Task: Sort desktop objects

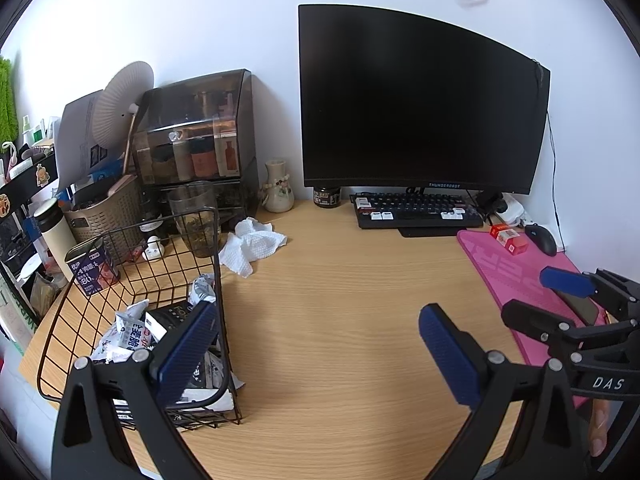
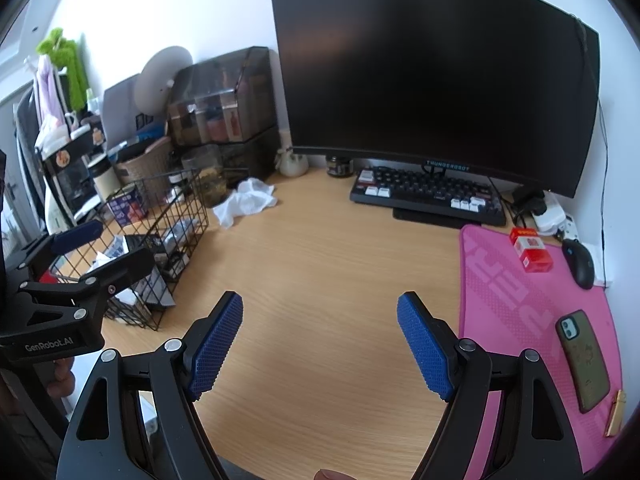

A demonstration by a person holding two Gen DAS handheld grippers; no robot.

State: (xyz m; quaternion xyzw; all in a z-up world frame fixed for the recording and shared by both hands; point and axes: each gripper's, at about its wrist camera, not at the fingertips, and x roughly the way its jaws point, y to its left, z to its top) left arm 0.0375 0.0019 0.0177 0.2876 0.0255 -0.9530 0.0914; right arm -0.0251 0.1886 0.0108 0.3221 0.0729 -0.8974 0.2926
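Right gripper [image 2: 320, 344] bottom centre, jaws wide, nothing between. Left gripper [image 1: 316, 360] likewise wide, empty, one finger overlapping wire basket [image 1: 218, 264] at lower left. Risk: snagging basket rim, tipping packets [image 1: 128, 332] out. Loose items: crumpled tissue [image 1: 252, 250] mid-left, red box [image 2: 530, 250] and phone [image 2: 584, 360] on pink mat [image 2: 500, 300], right. Phone flat, thin; likely slips under pinch.

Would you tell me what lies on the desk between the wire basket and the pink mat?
Only bare wooden desk lies between the wire basket and the pink mat; the right wrist view shows it best.
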